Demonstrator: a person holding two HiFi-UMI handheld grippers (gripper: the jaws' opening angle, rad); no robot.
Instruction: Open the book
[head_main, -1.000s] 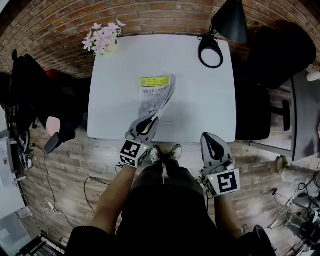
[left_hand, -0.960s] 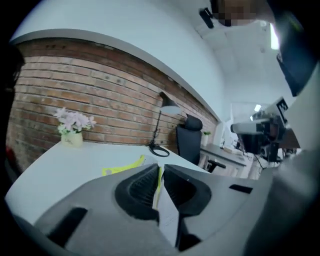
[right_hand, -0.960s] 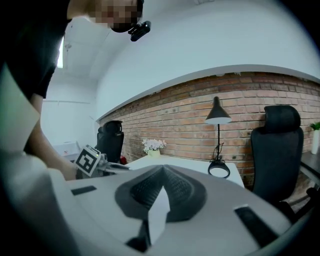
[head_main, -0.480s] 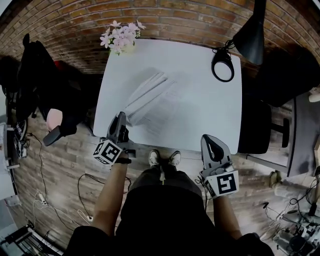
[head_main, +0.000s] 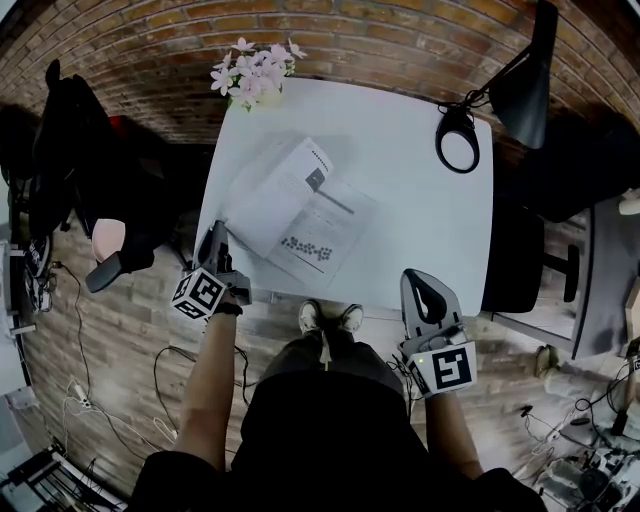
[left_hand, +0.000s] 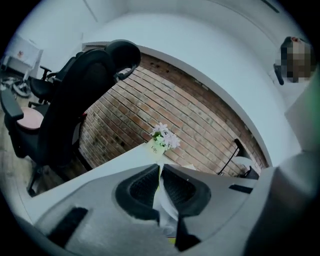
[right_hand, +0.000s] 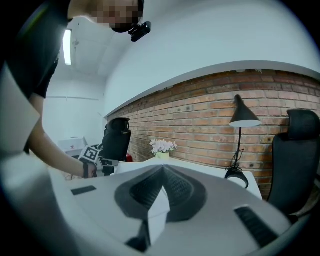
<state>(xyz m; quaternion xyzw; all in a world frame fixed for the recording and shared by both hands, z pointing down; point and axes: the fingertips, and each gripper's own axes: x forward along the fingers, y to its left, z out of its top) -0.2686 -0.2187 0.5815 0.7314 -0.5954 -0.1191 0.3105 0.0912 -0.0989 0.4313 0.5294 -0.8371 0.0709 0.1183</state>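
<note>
Head view, from the left: black office chair (head_main: 60, 150); left gripper (head_main: 216, 232) at the left edge of the white rectangular table (head_main: 420, 230), jaws pinched on the outer leaf of the white paperback book (head_main: 300, 210) lying open, pages up, left of centre. Pale pink flower bunch (head_main: 255, 72) at the far-left corner, black desk lamp (head_main: 500, 100) at the far-right. Last, right gripper (head_main: 418, 280) off the near edge, jaws pressed together, empty.

An office corner. A white desk (head_main: 420, 225), black lamp (head_main: 522, 92) and office chair (head_main: 60, 150) stand by a brick wall (head_main: 330, 25).
</note>
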